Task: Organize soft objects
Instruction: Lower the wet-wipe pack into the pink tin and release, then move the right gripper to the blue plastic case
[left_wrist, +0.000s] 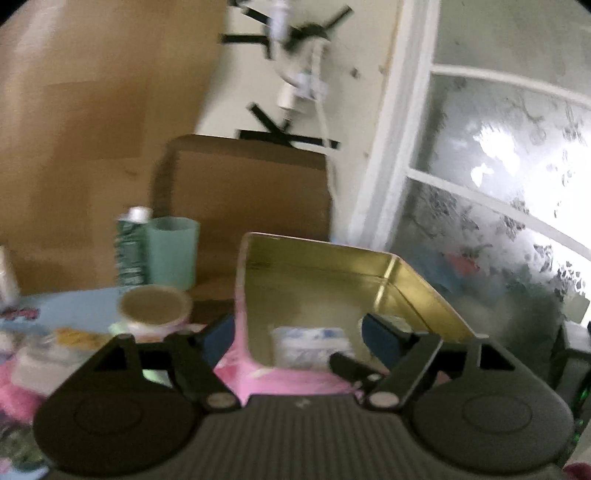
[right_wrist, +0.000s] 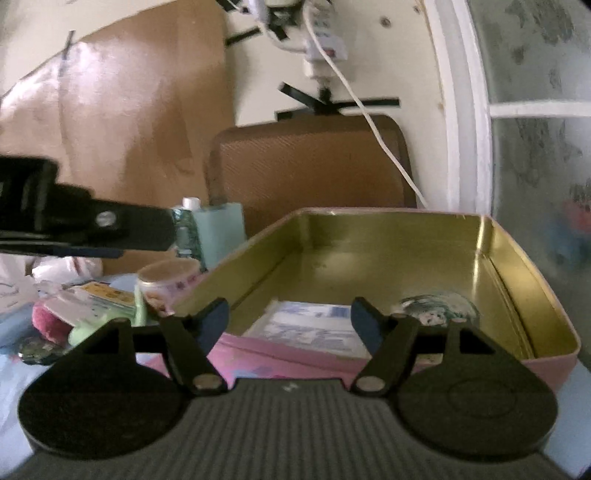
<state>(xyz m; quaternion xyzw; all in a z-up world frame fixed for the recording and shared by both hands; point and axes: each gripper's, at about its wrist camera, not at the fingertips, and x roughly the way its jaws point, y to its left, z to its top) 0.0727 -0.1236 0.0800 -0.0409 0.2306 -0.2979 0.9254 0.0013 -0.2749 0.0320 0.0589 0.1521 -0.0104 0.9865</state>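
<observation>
A pink tin box with a gold inside (left_wrist: 317, 273) (right_wrist: 369, 243) stands open in front of both grippers. A white-and-blue soft packet (left_wrist: 314, 347) (right_wrist: 310, 328) lies in it near the front wall. A round patterned item (right_wrist: 436, 310) lies at the box's right side. My left gripper (left_wrist: 297, 334) is open and empty, straddling the box's front left corner. My right gripper (right_wrist: 290, 319) is open and empty just before the box's front wall. The left gripper's body (right_wrist: 74, 225) shows at the left of the right wrist view.
A tape roll (left_wrist: 155, 310) (right_wrist: 170, 284) stands left of the box. Behind it are a green cup (left_wrist: 171, 251) and a dark green bottle (left_wrist: 129, 247). A pile of soft items and packets (right_wrist: 74, 314) lies at left. A brown chair back (right_wrist: 310, 166) and a window (left_wrist: 498, 184) are behind.
</observation>
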